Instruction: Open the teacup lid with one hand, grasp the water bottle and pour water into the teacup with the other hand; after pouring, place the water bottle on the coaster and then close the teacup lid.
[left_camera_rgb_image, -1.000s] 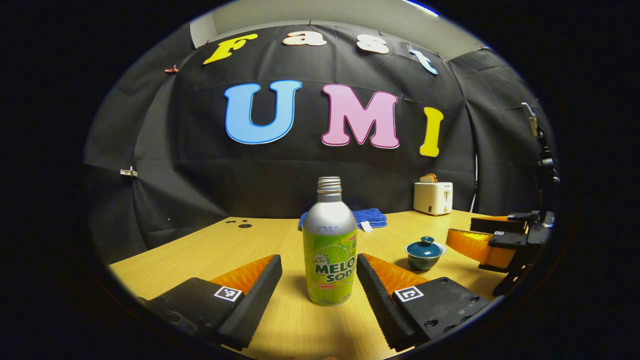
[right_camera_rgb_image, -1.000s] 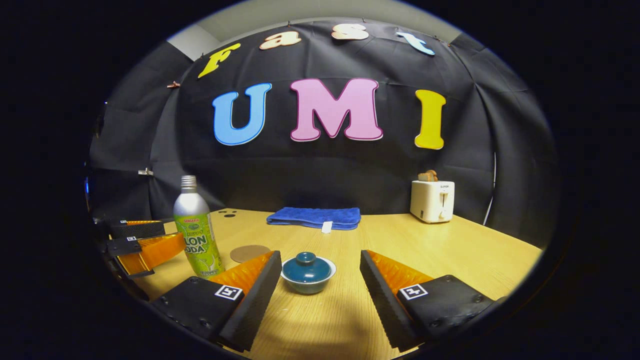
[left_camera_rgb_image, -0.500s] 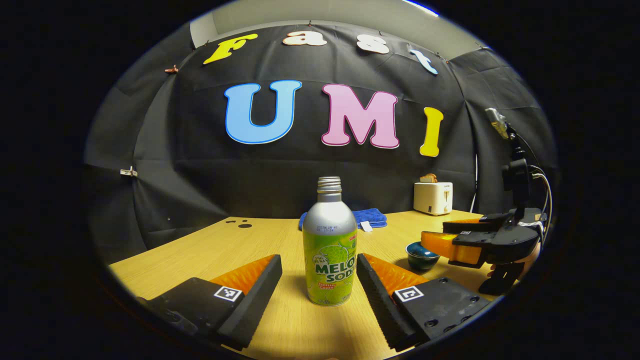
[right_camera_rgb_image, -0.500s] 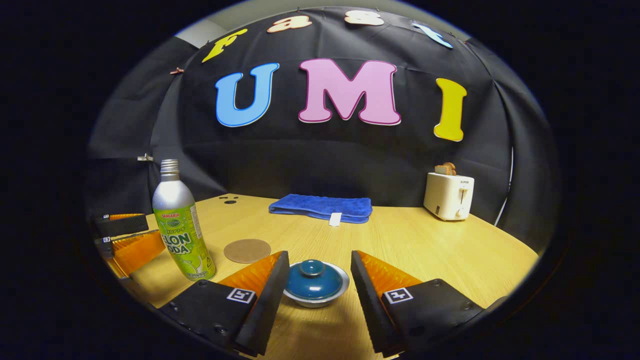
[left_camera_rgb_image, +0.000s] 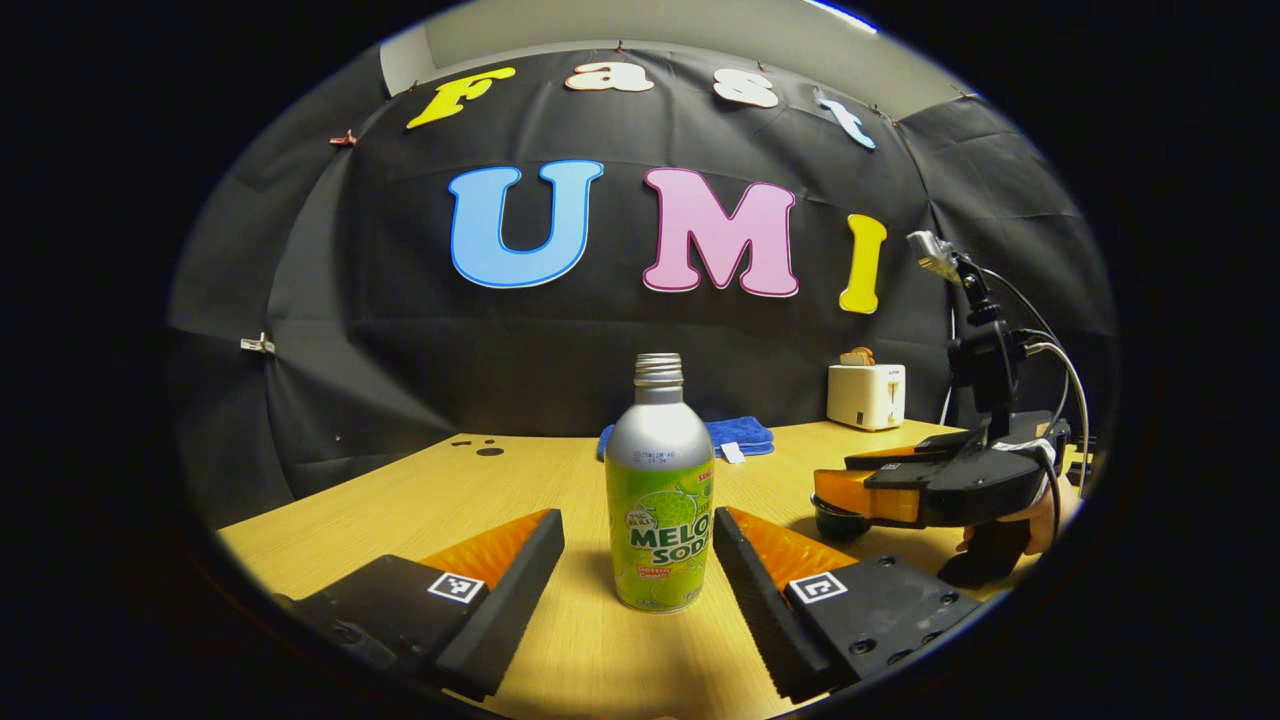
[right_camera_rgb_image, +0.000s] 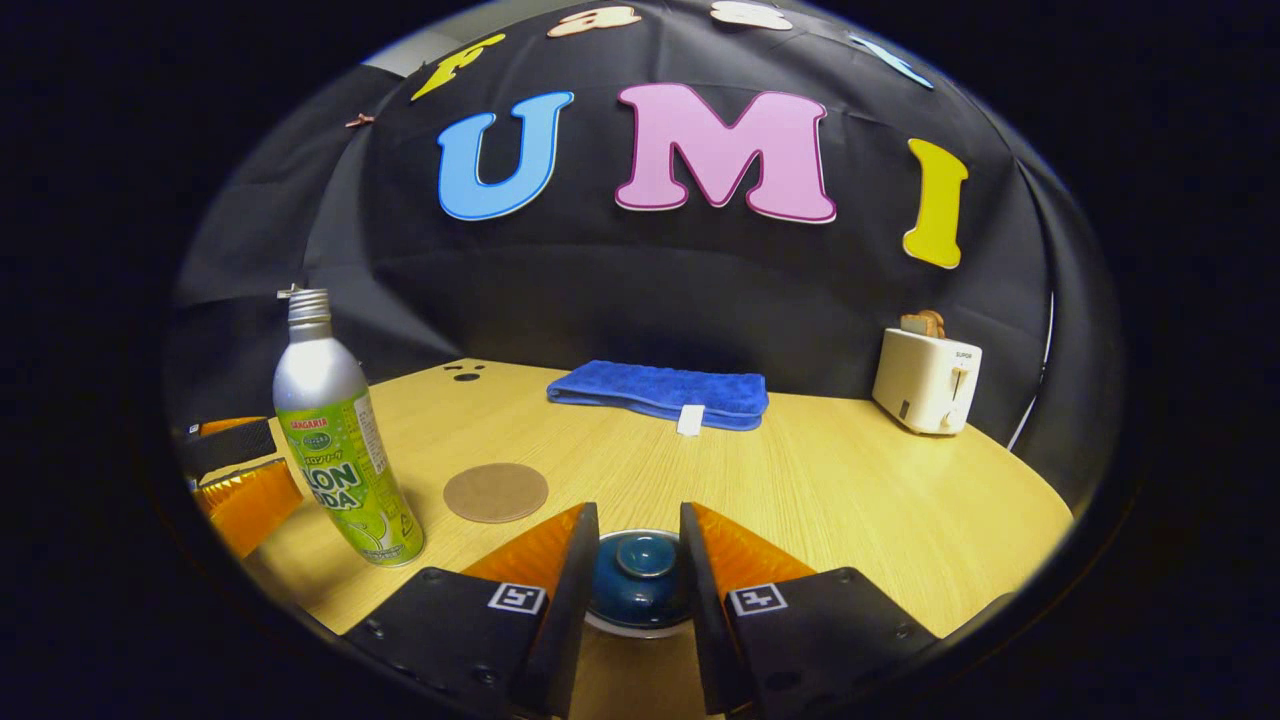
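Fingers of the right gripper sit low over the teacup lid, one on each side of its knob, narrowed in but with slivers of gap on both sides, so not clamped yet by the look of it. Lid is on the teacup, which stands on the wooden table; from the left gripper view the right gripper covers most of the cup. Over to the left gripper: spread wide, straddling the water bottle without touching it, bottle upright and uncapped. Round coaster lies bare just beyond the bottle, with a blue towel and a toaster at the back. My read: this is the lid-opening step, right at the pinch. Next up calls for closing on the knob and lifting straight, without dragging the cup, while the left squeezes the bottle body.
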